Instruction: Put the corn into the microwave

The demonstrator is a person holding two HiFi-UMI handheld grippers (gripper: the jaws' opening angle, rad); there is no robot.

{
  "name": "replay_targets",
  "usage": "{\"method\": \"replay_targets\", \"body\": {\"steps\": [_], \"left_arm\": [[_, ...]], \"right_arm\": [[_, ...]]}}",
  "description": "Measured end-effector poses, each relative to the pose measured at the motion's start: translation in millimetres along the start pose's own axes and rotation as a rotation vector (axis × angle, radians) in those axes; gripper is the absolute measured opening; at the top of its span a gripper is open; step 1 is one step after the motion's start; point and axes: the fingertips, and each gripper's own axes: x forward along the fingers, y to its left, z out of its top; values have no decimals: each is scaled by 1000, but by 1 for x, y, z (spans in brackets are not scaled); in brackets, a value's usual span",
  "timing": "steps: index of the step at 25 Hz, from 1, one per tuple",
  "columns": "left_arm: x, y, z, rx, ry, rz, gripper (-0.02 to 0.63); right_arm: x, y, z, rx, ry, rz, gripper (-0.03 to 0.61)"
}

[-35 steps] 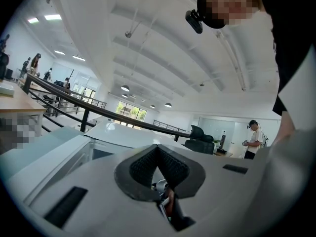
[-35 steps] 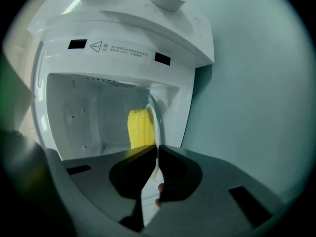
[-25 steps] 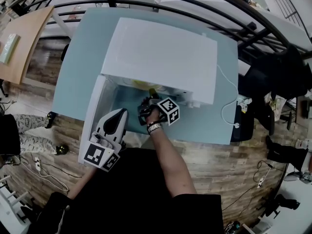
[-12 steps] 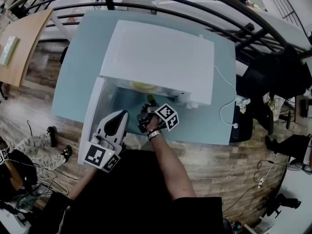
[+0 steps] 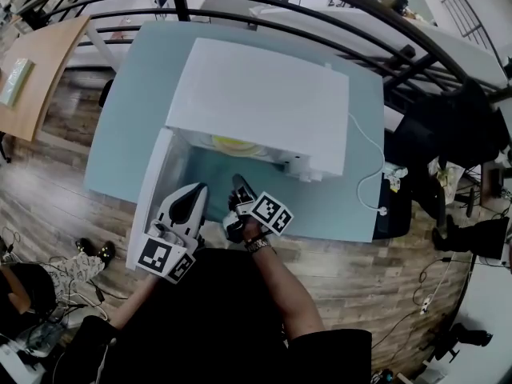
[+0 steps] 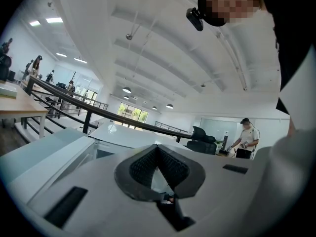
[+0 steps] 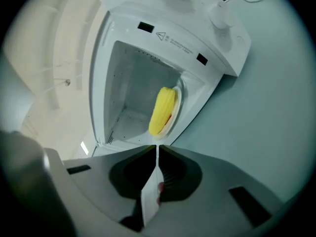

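— Right gripper (image 7: 157,151)?
— Closed, jaws pressed tip to tip, gripping nothing. Hanging just outside the mouth of the microwave (image 7: 217,31), low over the table (image 7: 276,132).

— Corn (image 7: 163,110)?
— Straight ahead of those tips and apart from them, inside the cavity. Lying on a plate (image 7: 179,98), close to the front lip of the opening.

— Left gripper (image 6: 157,149)?
— Closed at the tips too, holding nothing. Off to the left of the right gripper, by the open door (image 5: 154,184). Aimed up at ceiling and railing, away from the corn. Touching the door or not: cannot tell.

— Hard to read?
— From the head view, only a yellow sliver of corn under the microwave's front top edge; rest of the cavity covered by the white top. Plate mostly under the corn, just a rim showing. No sight of corn or cavity in the left gripper view.

— Room to move?
— Plenty of empty cavity above and behind the corn. Door swung out on the left of the right gripper, bare table on its right. Near table edge just behind that gripper. White cable (image 5: 364,174) well off to its right.
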Motion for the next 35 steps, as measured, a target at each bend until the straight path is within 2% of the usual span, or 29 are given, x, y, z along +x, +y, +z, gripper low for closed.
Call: {"method": "replay_targets", "body": {"steps": [9, 12, 17, 25, 35], "left_arm": [[-3, 0, 4, 7, -15, 0, 3], [-4, 0, 6, 7, -21, 1, 3], [-6, 3, 9, 9, -29, 9, 3], [-13, 4, 20, 26, -46, 22, 3], [-21, 4, 28, 46, -51, 46, 3]], "right_arm": [[-43, 48, 11, -173, -15, 43, 9], [-60, 63, 19, -245, -40, 27, 9], [-84, 97, 29, -424, -90, 37, 9], [-122, 170, 41, -767, -235, 74, 8], [-150, 214, 50, -997, -366, 78, 8]]}}
